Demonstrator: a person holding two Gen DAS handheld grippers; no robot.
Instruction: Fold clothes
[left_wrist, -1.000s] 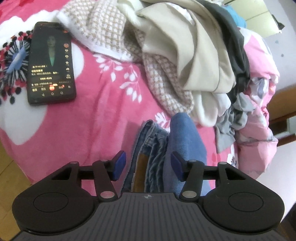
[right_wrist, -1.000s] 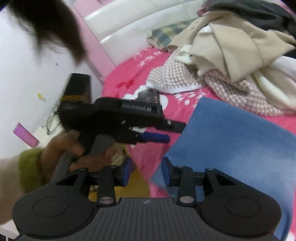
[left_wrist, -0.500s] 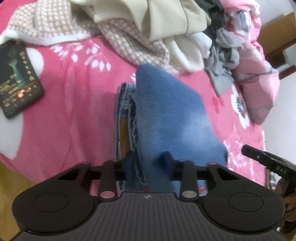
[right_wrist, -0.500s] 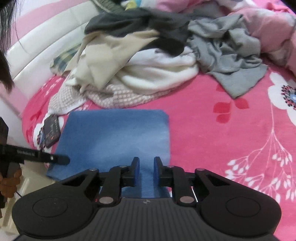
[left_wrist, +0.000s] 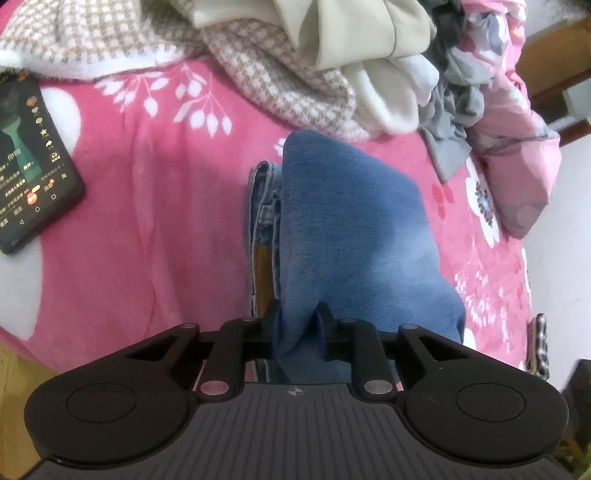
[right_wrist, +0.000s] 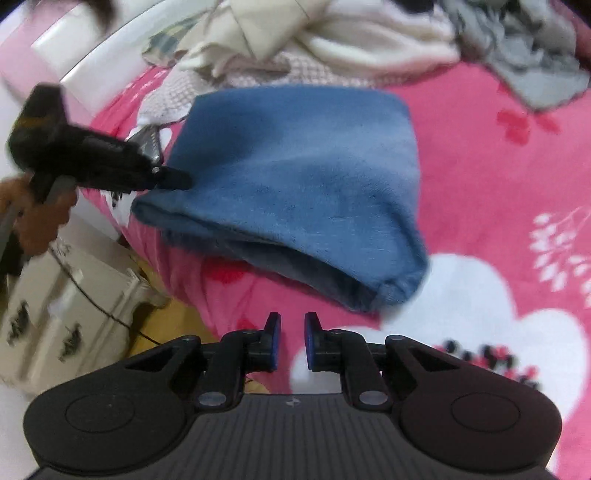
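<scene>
1. So far, one garment is seen folded: the jeans (left_wrist: 354, 229) lie as a compact blue bundle near the edge of the bed (left_wrist: 155, 221), on the pink floral blanket.
2. The left tongs (left_wrist: 297, 317) are clamped on the near end of the jeans; denim is pinched between the pads, w/ the jaws having just been closing.
3. The right tongs (right_wrist: 292, 339) are nearly together but not shut, w/ nothing between them; their jaws have also just been closing, and they hover just short of the jeans' near corner.
4. Judged from this, the jeans are approx. done, maybe one last fold or a shift aside is left.
5. Much is left: a pile of clothes (left_wrist: 332, 55) (checked, cream, grey, dark) is seen unfolded behind the jeans.
6. A phone (left_wrist: 33, 162) lies on the blanket, well apart to the left.
</scene>
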